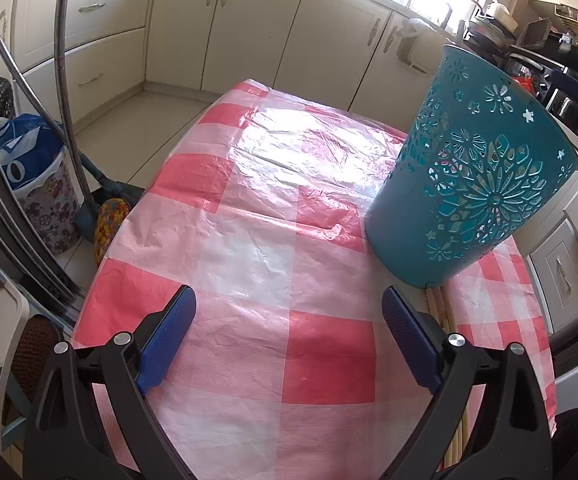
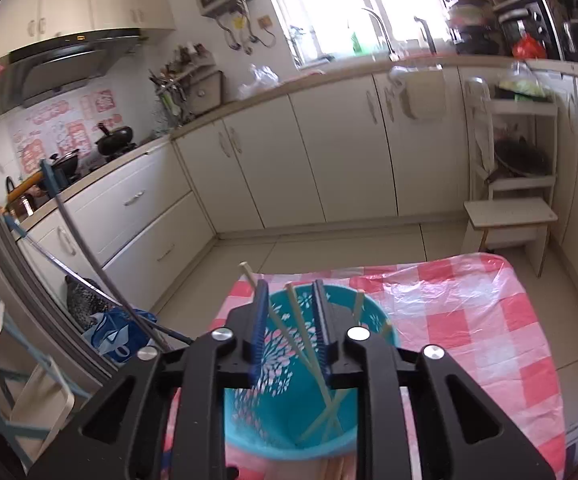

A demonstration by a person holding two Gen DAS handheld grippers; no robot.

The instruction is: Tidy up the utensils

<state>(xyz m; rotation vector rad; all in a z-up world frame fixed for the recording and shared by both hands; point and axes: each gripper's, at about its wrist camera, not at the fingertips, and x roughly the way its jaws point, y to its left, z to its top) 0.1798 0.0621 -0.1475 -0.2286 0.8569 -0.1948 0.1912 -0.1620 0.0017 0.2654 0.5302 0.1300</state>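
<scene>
Left wrist view: left gripper (image 1: 289, 312) is held wide apart, nothing between, above checked tablecloth (image 1: 249, 220); teal holder (image 1: 469, 168) stands at right.

Right wrist view: right gripper (image 2: 291, 300) is narrowly parted over the holder (image 2: 289, 412); chopsticks (image 2: 309, 344) stand inside, none gripped.

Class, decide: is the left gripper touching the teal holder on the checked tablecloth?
Apart. The left wrist view shows the left gripper open over bare tablecloth, with a clear strip of cloth between its right finger and the teal holder.
</scene>
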